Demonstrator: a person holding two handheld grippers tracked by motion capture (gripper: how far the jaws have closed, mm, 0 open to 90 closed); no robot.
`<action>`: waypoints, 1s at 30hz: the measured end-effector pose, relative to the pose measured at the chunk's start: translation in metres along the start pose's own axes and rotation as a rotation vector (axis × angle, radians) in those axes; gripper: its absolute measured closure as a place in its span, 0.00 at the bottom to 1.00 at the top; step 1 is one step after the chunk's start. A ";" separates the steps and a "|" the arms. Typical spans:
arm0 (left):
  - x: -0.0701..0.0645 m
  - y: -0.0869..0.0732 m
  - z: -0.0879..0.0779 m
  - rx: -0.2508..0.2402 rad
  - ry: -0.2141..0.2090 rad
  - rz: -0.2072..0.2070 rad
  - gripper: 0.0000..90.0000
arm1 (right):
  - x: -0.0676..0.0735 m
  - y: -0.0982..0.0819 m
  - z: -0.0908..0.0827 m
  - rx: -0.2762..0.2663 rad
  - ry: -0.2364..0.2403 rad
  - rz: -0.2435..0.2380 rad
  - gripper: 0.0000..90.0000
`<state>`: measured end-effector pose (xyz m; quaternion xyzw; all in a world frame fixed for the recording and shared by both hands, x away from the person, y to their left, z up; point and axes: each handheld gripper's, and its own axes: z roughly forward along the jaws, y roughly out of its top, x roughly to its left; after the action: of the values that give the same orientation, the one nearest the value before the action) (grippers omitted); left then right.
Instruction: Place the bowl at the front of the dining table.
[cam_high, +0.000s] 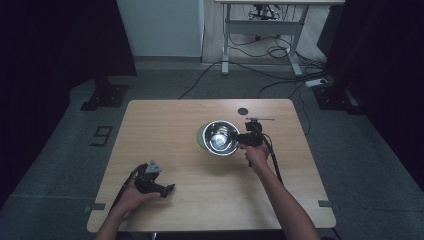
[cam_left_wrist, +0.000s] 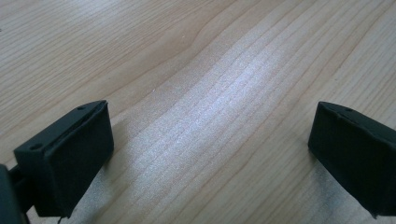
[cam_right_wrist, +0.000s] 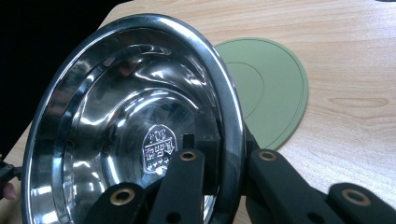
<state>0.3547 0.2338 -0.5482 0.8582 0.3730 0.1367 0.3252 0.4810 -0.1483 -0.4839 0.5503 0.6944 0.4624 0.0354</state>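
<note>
The right gripper (cam_high: 243, 139) is clamped on the rim of the stainless steel bowl (cam_high: 220, 137), one jaw inside and one outside, holding it tilted above the green round mat (cam_right_wrist: 275, 88), probably its resting place. The left gripper (cam_high: 167, 190) lies released on the desk (cam_high: 165, 125), idle and well apart.

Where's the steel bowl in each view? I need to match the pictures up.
High view: steel bowl right of centre, right gripper clamped on its rim.
Left gripper view: bare table, no bowl.
Right gripper view: bowl at left, tilted.
Shared landmark: green mat beside it.
</note>
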 end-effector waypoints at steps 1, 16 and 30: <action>0.000 0.000 0.000 0.000 0.000 0.000 0.00 | 0.000 0.000 0.001 -0.001 -0.002 0.000 0.97; 0.000 0.000 0.000 -0.001 -0.001 0.001 0.00 | -0.002 0.008 0.011 -0.016 -0.013 0.015 0.97; 0.000 0.000 0.000 -0.001 0.000 0.001 0.00 | -0.004 0.014 0.016 -0.013 -0.039 0.013 0.97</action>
<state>0.3545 0.2339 -0.5482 0.8583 0.3722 0.1369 0.3256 0.5014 -0.1429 -0.4854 0.5636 0.6869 0.4562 0.0495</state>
